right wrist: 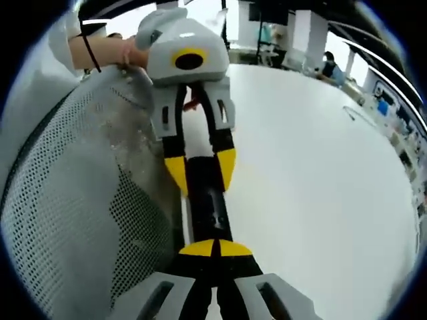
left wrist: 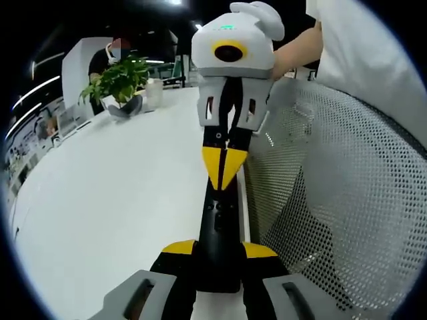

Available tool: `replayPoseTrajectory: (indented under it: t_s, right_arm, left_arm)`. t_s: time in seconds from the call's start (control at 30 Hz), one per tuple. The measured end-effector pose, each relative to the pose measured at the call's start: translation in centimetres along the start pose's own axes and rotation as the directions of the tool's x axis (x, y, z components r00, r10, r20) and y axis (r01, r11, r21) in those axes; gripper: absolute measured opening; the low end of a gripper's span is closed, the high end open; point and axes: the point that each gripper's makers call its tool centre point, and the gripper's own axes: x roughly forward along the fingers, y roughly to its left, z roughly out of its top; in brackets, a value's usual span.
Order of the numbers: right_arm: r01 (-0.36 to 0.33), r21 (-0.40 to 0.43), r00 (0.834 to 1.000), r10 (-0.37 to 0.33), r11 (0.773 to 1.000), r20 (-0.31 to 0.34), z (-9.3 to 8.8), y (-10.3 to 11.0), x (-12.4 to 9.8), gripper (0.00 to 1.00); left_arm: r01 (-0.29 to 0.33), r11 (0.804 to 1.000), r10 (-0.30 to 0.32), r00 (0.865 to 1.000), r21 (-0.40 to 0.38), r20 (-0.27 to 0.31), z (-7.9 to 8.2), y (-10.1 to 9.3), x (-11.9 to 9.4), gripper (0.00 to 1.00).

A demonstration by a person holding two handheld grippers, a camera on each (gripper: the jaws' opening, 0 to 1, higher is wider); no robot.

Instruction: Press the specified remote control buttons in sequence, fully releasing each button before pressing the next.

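Observation:
A slim black remote control (left wrist: pixel 217 223) lies lengthwise along the white table's near edge. My left gripper (left wrist: pixel 220 249) is shut on it, one yellow-tipped jaw against each long side of the remote's near end. My right gripper (left wrist: pixel 225 164) comes in from the far end with its yellow tips closed together into one point, which rests on the remote's upper face. In the right gripper view the same closed tips (right wrist: pixel 215 249) sit on the remote (right wrist: pixel 208 203), and the left gripper (right wrist: pixel 201 167) clamps the remote's other end. Small buttons show on the remote's face.
The white table (left wrist: pixel 113 200) spreads wide to the left. A potted plant (left wrist: pixel 120 80) and a pale cup (left wrist: pixel 155 93) stand at its far side. A grey mesh chair back (left wrist: pixel 333 200) (right wrist: pixel 67 200) presses close beside the remote. A person's hand (right wrist: pixel 110 52) holds the left gripper.

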Motion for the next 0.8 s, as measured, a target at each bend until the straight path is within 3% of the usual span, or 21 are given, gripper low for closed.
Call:
replayPoseTrajectory:
  t_s: [0.2, 0.33, 0.47, 0.63, 0.67, 0.7, 0.8]
  right_arm:
    - [0.061, -0.081, 0.998, -0.062, 0.995, -0.019, -0.1, 0.2, 0.1, 0.0]
    - [0.062, 0.029, 0.997, -0.063, 0.998, 0.038, 0.1, -0.1, 0.0, 0.0]
    - [0.018, 0.163, 0.994, -0.036, 0.986, 0.108, 0.3, -0.1, -0.1, 0.0]
    - [0.007, 0.133, 0.992, -0.024, 0.991, 0.126, 1.2, 0.3, 0.1, 0.0]
    - [0.012, 0.12, 0.992, -0.027, 0.993, 0.123, 1.3, 0.4, 0.2, 0.0]
    - [0.036, 0.078, 0.997, -0.041, 0.996, 0.069, 0.7, 0.1, 0.4, 0.0]
    - [0.042, 0.068, 0.996, -0.047, 0.997, 0.077, 1.0, 0.3, 0.5, 0.0]
  left_arm:
    - [-0.004, 1.0, 0.004, 1.0, -0.002, -0.004, 0.0, 0.0, 0.1, 0.24]
    - [-0.005, 1.0, 0.005, 1.0, -0.001, -0.003, 0.0, 0.0, 0.1, 0.24]
    - [-0.005, 1.0, 0.005, 1.0, 0.0, -0.004, 0.0, 0.0, 0.0, 0.24]
    - [-0.007, 1.0, 0.007, 1.0, -0.001, -0.002, 0.0, 0.0, 0.1, 0.24]
    - [-0.007, 1.0, 0.007, 1.0, -0.001, -0.002, 0.0, 0.0, 0.1, 0.24]
    - [-0.007, 1.0, 0.007, 1.0, -0.001, -0.002, 0.0, 0.0, 0.0, 0.24]
    - [-0.006, 1.0, 0.006, 1.0, 0.0, -0.002, 0.0, 0.0, 0.1, 0.24]
